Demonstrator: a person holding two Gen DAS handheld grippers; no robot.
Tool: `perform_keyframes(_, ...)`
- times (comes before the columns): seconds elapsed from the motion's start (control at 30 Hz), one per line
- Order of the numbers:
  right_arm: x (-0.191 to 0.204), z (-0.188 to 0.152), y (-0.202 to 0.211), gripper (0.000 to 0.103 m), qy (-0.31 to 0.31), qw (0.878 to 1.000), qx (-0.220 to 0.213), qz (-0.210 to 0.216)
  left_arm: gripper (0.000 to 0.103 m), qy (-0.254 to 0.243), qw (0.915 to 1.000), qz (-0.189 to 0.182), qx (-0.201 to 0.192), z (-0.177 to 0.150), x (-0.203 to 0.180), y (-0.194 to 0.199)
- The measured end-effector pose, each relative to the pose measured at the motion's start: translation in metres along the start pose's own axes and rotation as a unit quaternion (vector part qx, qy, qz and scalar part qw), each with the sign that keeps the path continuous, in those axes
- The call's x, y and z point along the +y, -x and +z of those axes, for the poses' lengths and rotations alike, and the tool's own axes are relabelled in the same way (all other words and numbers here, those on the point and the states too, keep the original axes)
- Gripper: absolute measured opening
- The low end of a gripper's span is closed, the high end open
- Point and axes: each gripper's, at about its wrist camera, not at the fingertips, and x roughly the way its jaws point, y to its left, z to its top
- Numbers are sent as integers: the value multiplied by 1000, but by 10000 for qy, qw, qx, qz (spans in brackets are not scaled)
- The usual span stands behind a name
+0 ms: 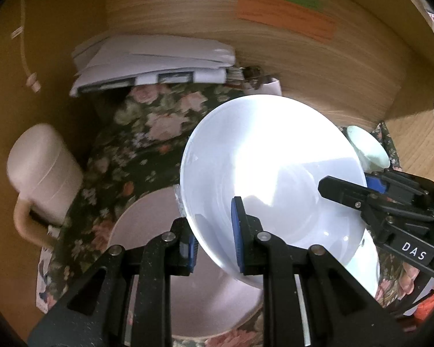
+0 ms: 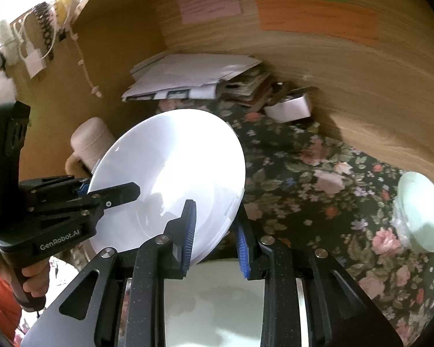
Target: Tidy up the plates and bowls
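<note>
A white bowl [image 1: 272, 170] is held up, tilted, between both grippers; it also shows in the right wrist view [image 2: 170, 179]. My left gripper [image 1: 214, 243] is shut on its near rim, one blue pad inside, one outside. My right gripper [image 2: 217, 231] is shut on the opposite rim, and it shows in the left wrist view [image 1: 358, 193] at the bowl's right side. A pink plate [image 1: 147, 231] lies on the floral cloth under the bowl. A pale green bowl [image 2: 422, 214] rests tilted at the right.
A pink mug [image 1: 43, 170] stands at the left, seen also in the right wrist view [image 2: 92, 141]. A stack of white papers [image 1: 150, 60] and a small box [image 2: 289, 107] lie at the back against the wooden wall [image 1: 303, 66]. Floral cloth [image 2: 318, 190] covers the surface.
</note>
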Motion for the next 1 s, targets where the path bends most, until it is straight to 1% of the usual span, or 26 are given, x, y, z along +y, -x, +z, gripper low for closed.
perform_keyframes(0.3, 25, -8, -16, 23, 146, 9994, 187, 238, 20, 257, 9995, 174, 80, -27, 30, 13)
perform_keyframes(0.57, 41, -15, -33, 23, 245, 9982, 389, 375, 20, 435, 9986, 240, 201, -45, 50, 11)
perform_keyframes(1.0, 46, -23, -54, 23, 312, 9963, 687, 409, 20, 554, 9974, 248, 390, -61, 68, 0)
